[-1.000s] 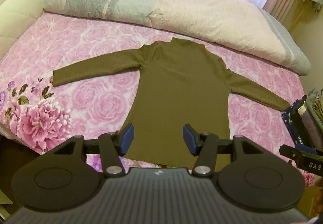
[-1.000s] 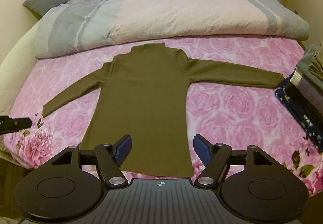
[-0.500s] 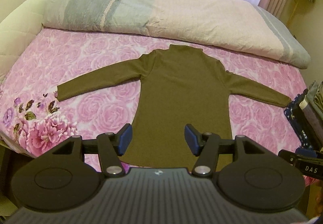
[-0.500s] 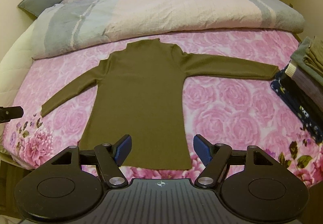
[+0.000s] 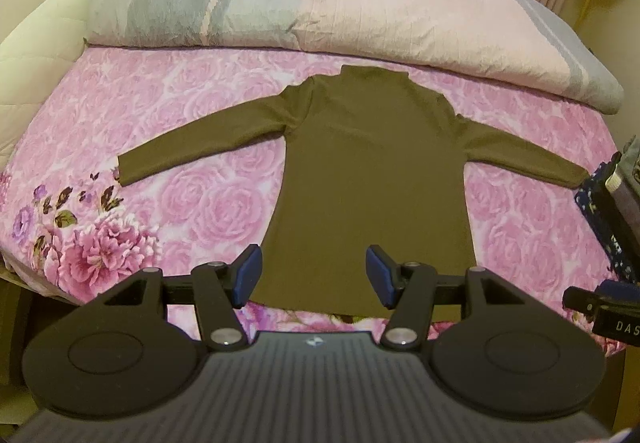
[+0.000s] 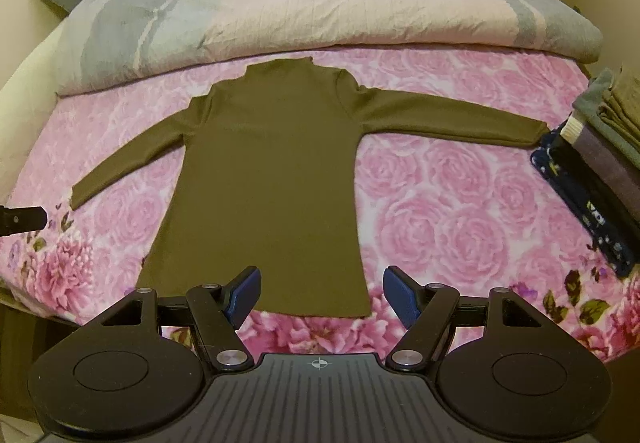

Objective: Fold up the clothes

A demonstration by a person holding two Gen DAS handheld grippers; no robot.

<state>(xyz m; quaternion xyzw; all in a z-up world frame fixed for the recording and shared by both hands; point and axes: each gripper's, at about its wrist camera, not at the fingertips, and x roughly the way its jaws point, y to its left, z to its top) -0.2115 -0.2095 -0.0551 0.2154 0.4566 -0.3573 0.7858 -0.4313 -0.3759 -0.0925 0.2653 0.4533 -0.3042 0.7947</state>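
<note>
An olive long-sleeved top [image 5: 372,179] lies flat on the pink floral bed sheet [image 5: 208,203], neck away from me, both sleeves spread out sideways. It also shows in the right wrist view [image 6: 272,171]. My left gripper [image 5: 314,277] is open and empty, held above the near hem. My right gripper [image 6: 322,295] is open and empty, held above the hem's right corner. Neither touches the cloth.
A rolled pink and grey duvet [image 5: 320,3] lies across the far side of the bed. A stack of folded clothes [image 6: 600,163] sits at the right edge by the right cuff. The bed's near edge [image 6: 48,319] drops off below the hem.
Both grippers have drawn back and up from the bed, so the top sits lower and smaller in view. Both stay open. The top has not moved.
</note>
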